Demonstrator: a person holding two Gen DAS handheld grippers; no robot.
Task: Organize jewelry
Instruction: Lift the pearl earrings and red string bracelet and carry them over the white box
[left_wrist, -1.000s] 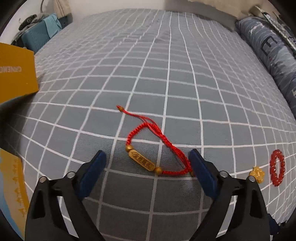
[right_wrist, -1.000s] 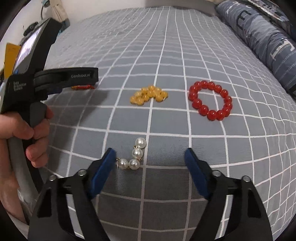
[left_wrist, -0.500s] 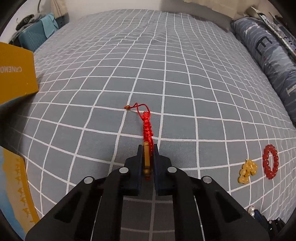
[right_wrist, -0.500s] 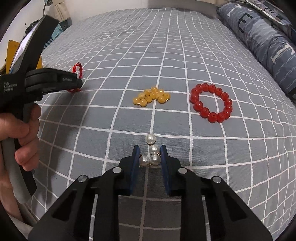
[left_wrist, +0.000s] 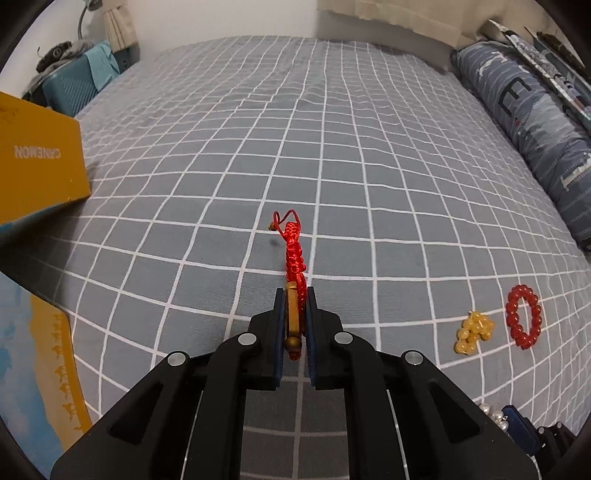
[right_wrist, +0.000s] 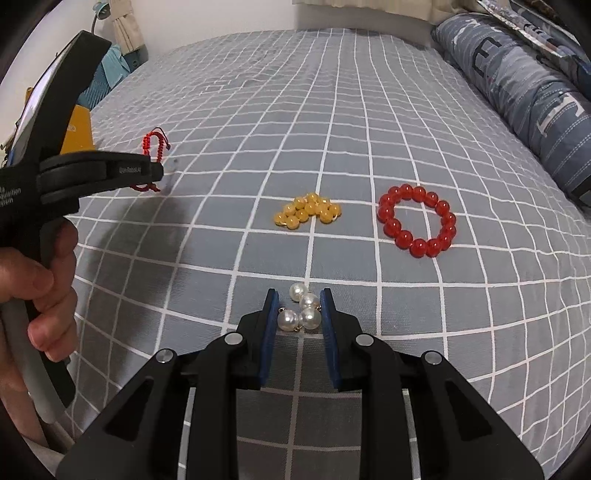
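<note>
My left gripper (left_wrist: 294, 295) is shut on a red cord bracelet (left_wrist: 294, 251) with a gold bar, held above the grey checked bedspread. It also shows in the right wrist view (right_wrist: 154, 147), hanging from the left gripper (right_wrist: 157, 171). My right gripper (right_wrist: 298, 302) is shut on a short string of white pearls (right_wrist: 301, 312), just above the bedspread. A yellow bead bracelet (right_wrist: 308, 212) and a red bead bracelet (right_wrist: 417, 221) lie on the bed ahead of the right gripper. Both also show in the left wrist view, the yellow one (left_wrist: 472, 330) and the red one (left_wrist: 523, 315).
A yellow box (left_wrist: 37, 162) stands at the left of the bed. A yellow and blue printed sheet (left_wrist: 44, 354) lies at the near left. A blue patterned pillow (right_wrist: 517, 85) runs along the right side. A teal case (left_wrist: 70, 88) stands beyond the far left corner.
Both grippers closed from wide open, the left onto the red cord bracelet, the right onto the pearls. Both have since lifted, and the bracelet now hangs clear of the bed.
</note>
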